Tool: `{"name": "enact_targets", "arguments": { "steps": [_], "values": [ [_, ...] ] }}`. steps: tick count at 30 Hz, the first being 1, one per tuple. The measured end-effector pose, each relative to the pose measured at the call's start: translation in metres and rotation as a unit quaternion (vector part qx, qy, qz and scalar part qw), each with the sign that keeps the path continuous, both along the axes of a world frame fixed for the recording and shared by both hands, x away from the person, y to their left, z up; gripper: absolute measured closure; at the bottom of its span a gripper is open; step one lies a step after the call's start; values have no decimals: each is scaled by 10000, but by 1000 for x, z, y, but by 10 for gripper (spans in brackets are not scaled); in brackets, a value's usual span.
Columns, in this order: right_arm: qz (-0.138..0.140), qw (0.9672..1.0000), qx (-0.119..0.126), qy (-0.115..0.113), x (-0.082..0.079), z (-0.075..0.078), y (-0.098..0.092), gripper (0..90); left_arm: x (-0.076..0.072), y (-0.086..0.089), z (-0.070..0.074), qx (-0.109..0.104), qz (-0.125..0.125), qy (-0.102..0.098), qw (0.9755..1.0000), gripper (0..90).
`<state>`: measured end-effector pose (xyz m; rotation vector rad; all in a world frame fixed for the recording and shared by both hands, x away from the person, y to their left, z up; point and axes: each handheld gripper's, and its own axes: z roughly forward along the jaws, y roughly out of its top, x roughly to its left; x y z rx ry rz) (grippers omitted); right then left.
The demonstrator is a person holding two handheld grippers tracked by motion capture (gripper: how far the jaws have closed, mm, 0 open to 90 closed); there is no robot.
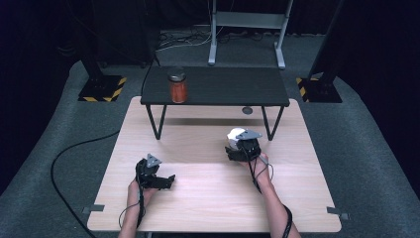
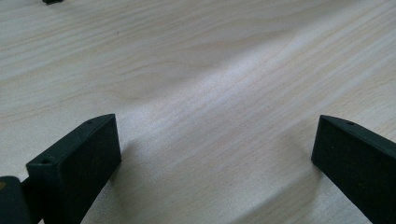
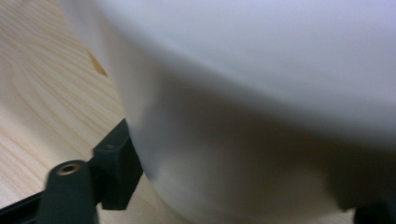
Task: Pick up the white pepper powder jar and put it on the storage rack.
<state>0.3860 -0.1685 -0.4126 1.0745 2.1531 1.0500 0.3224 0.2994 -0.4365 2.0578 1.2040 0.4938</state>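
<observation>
A white rounded cup (image 1: 235, 135) stands on the light wood table (image 1: 208, 198), right of centre, in front of a low black shelf (image 1: 223, 87). My right gripper (image 1: 238, 147) is at the cup's near side. In the right gripper view the cup (image 3: 261, 93) looms close, the left jaw lies flat against its wall, and the right gripper (image 3: 243, 198) is shut on it. A jar (image 1: 178, 85) with orange-red contents and a dark lid stands on the left part of the shelf. My left gripper (image 1: 170, 180) rests low over the table at the left, open with bare wood between its jaws (image 2: 217, 149).
The shelf stands on thin black legs across the far half of the table. A small grey disc (image 1: 247, 110) lies by the shelf's front edge. A black cable (image 1: 74, 148) runs over the grey carpet at the left. A grey metal frame (image 1: 247, 29) stands behind the table.
</observation>
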Motion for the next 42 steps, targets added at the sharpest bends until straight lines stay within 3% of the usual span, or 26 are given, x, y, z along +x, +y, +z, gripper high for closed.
{"name": "enact_targets", "arguments": {
  "steps": [11, 28, 42],
  "values": [
    [-49, 9998, 201, -1, -1, -3, -5, 290, 0, 0, 0, 5, 5, -1, 10000, 13],
    [10, 9999, 97, -25, -6, 5, -5, 297, 0, 2, 0, -43, 18, 0, 10000, 14],
    [-34, 9999, 118, 15, -11, 12, -18, 298, 0, 3, 0, -68, 21, 5, 10000, 15]
  ]
}}
